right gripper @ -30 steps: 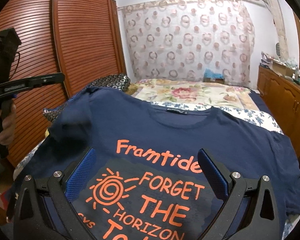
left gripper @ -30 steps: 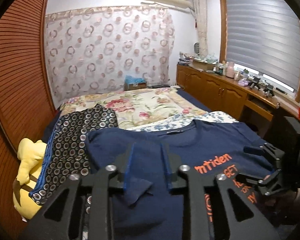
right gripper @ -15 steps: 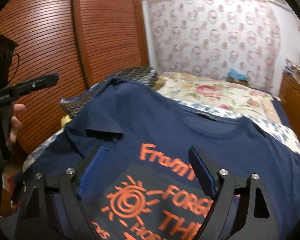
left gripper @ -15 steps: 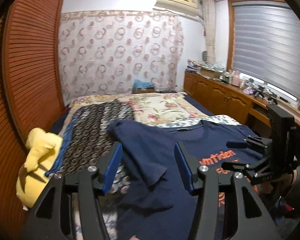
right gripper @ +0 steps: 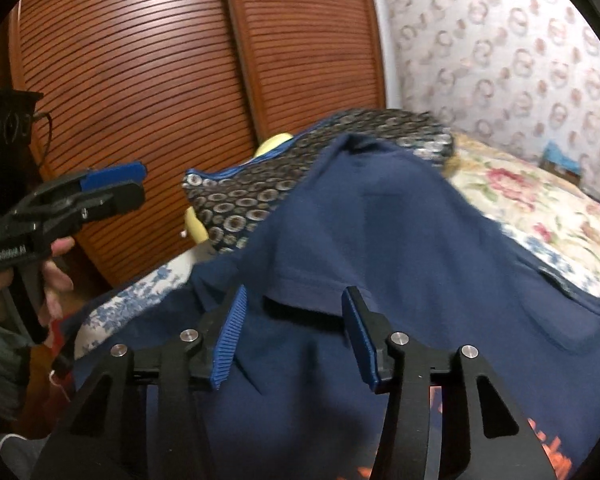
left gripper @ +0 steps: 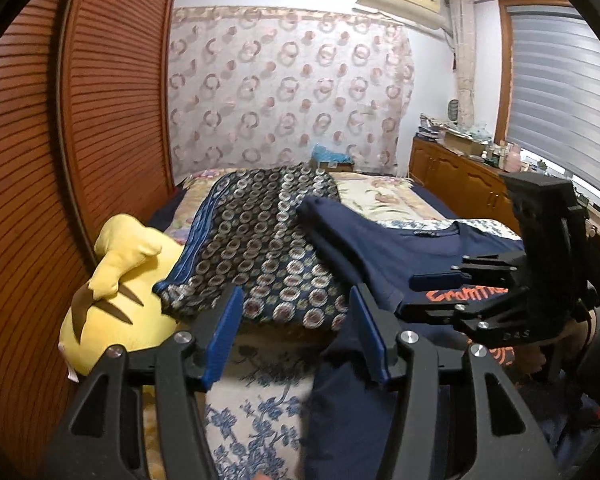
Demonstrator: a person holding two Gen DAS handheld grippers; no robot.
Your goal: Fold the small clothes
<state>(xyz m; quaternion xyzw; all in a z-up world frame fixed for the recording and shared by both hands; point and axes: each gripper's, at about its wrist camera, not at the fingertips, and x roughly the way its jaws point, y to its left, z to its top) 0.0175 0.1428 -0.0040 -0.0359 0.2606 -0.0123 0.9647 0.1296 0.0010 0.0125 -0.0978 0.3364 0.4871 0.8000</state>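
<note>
Ribbed reddish louvred wooden doors [right gripper: 140, 80] upper left | soft navy cotton T-shirt [right gripper: 380, 240] centre, sleeve folded | left gripper [left gripper: 296, 336] parted, empty | right gripper [right gripper: 292, 336] just closing, parted over cloth

A yellow plush toy [left gripper: 116, 292] lies beside slatted wooden doors [left gripper: 80, 140], near a ring-patterned curtain [left gripper: 292, 92].

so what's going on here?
A person holding a tool in each hand is folding a navy T-shirt on the bed. The shirt's left sleeve is already folded in. The left tool is open, holding nothing. The right tool has just been closing over the fabric, not gripping it yet.
</note>
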